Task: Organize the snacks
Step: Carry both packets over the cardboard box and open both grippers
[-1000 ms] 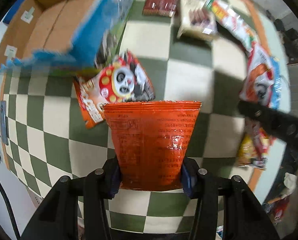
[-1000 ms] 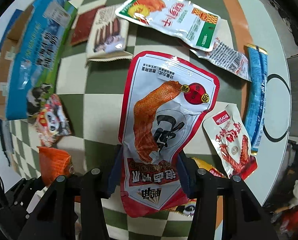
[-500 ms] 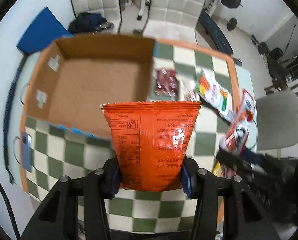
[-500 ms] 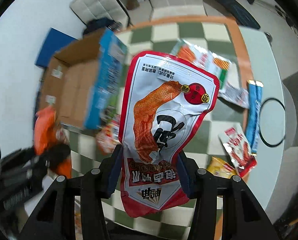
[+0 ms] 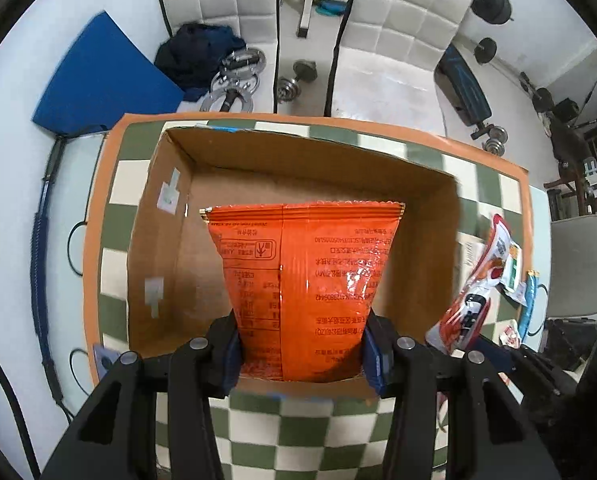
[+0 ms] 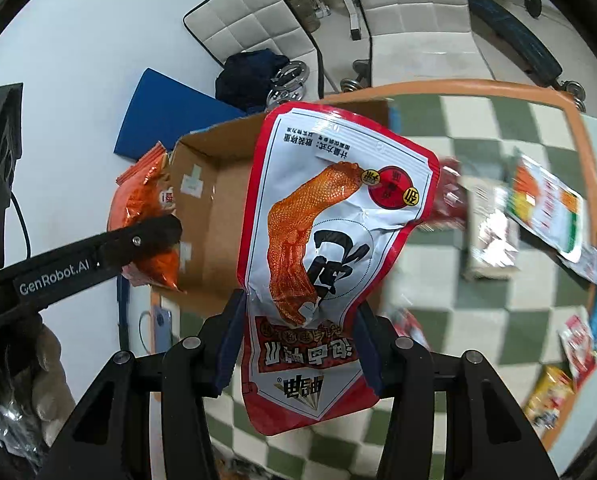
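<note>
- my left gripper (image 5: pixel 302 354) is pinching the orange snack bag (image 5: pixel 304 280) by its lower end, one blue pad against each side edge, so the bag stands up away from the fingers with its crimped top seam farthest from me.
- the bag's long axis runs along the line of the fingers; its printed back panel faces the camera and the text reads upside down, so i judge i am holding it by its top end, inverted.
- i hold it directly above the open cardboard box (image 5: pixel 166 240), probably so that letting go drops it onto the bare box floor.
- the box sits on the green-and-white checked table (image 5: pixel 282 432), open side up, and i see nothing inside it yet.
- my right gripper (image 6: pixel 300 346) is clamped on the red-and-white chicken-foot pouch (image 6: pixel 330 248), gripped near its lower third with the pads on both side edges.
- that pouch also lies along the fingers, leaning slightly right at its far end, label toward the camera and inverted.
- it hangs beside the box's near right corner, not yet over the opening; i judge it is waiting its turn.
- other snack packets (image 6: pixel 546 208) lie loose on the table to the right, still unsorted.
</note>
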Motion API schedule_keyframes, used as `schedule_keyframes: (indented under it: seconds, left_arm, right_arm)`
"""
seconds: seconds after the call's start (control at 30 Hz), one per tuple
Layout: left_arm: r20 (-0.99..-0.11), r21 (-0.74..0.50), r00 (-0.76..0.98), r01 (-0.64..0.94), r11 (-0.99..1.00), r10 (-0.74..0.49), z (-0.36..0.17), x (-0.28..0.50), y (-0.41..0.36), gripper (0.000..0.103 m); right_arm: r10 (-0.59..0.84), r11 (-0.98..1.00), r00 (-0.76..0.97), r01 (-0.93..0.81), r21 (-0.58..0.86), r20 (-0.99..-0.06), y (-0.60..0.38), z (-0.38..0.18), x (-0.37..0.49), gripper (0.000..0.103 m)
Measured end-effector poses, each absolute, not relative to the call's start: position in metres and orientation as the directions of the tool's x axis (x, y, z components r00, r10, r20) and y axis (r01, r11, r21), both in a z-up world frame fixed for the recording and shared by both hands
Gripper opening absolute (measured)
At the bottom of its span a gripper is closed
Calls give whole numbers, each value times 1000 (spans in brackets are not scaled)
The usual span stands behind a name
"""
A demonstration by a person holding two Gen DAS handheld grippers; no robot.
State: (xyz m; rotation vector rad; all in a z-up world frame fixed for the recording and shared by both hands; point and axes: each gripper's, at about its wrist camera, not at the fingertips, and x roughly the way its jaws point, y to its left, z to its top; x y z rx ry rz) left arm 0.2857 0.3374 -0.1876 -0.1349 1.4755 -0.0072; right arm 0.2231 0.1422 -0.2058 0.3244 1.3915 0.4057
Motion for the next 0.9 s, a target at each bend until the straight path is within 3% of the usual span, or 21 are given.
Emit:
schedule_keyframes:
  seconds: [0.37,0.7,0.8,0.83,0.9]
  left_arm:
    - [-980,-176,-78,-85,981,-182,-282,360,378,45]
    - [-977,-162,-135,-27,986,-164,-316,365,366,46]
    - [-979,-156,-136,3,988,-155,-318,363,362,48]
    - [-980,-150,-137,10,989,-147,-318,362,361,50]
    - [-982,-143,-129,14,990,-140,-315,360,360,67]
  right_arm:
    - [402,915,59,-28,401,-914,215,-295,303,53]
    - [351,936,29,-19,350,-936,224,-338,331,54]
    - [341,940,15,-14,341,-940,225,-342,337,60]
    - [332,943,16,-15,332,-943,225,-343,337,66]
    - [324,946,18,-9,324,-946,224,-343,339,83]
